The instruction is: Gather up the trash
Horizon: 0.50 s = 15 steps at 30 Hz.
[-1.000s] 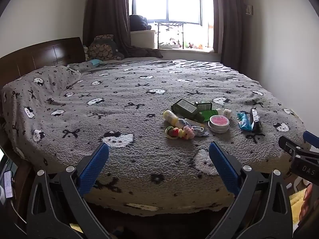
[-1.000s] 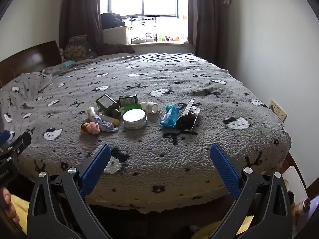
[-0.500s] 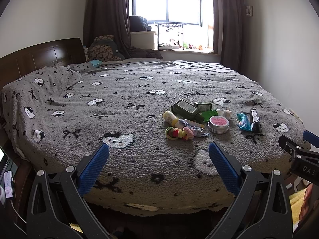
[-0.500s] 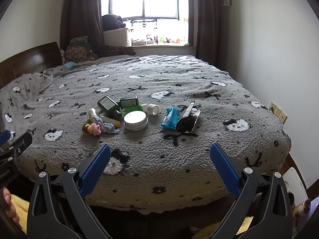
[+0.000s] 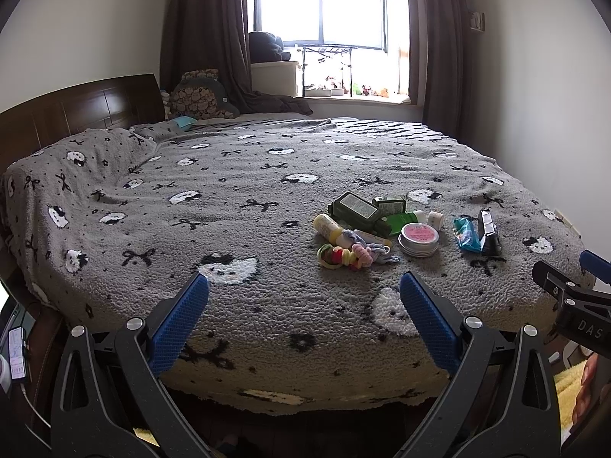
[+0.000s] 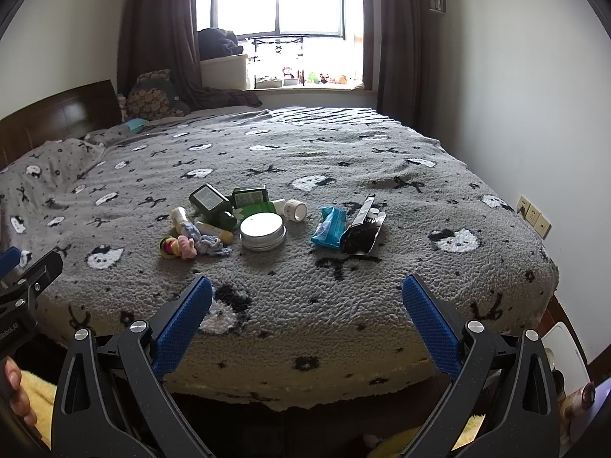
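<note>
Right wrist view: both the right gripper (image 6: 305,297) and the left gripper (image 5: 303,297) are released and empty; the wrappers (image 6: 345,227) lie near the tin (image 6: 262,231), so a wrong pick is possible.

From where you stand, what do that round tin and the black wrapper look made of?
Round tin: probably metal, with a dull silvery sheen on lid and rim. Black wrapper: likely foil-lined plastic film, creased and glossy, its torn-open top showing a silvery inside.
</note>
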Tool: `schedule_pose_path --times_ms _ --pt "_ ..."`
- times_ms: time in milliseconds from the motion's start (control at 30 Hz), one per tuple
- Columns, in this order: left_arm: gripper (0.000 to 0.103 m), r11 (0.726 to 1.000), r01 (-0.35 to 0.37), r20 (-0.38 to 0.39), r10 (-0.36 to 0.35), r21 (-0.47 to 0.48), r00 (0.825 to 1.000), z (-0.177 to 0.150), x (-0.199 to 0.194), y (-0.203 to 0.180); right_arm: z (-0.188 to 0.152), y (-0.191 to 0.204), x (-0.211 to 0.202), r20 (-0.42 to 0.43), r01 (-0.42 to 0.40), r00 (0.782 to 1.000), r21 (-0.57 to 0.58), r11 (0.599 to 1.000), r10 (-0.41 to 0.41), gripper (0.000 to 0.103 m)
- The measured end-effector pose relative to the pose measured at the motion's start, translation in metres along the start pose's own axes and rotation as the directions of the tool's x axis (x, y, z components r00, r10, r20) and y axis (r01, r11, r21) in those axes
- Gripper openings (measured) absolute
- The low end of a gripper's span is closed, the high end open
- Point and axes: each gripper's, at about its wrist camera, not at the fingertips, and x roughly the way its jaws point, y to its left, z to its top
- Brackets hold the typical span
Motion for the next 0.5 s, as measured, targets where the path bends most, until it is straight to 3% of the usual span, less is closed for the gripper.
schedule_pose_path --times_ms 500 --pt "0.095 1.0 0.004 -0.001 -0.004 0.005 1.0 -0.0013 -0.0003 -0.003 -0.0002 -0.0001 -0.0002 0.003 -0.001 1.0 0.002 1.0 0.001 0.1"
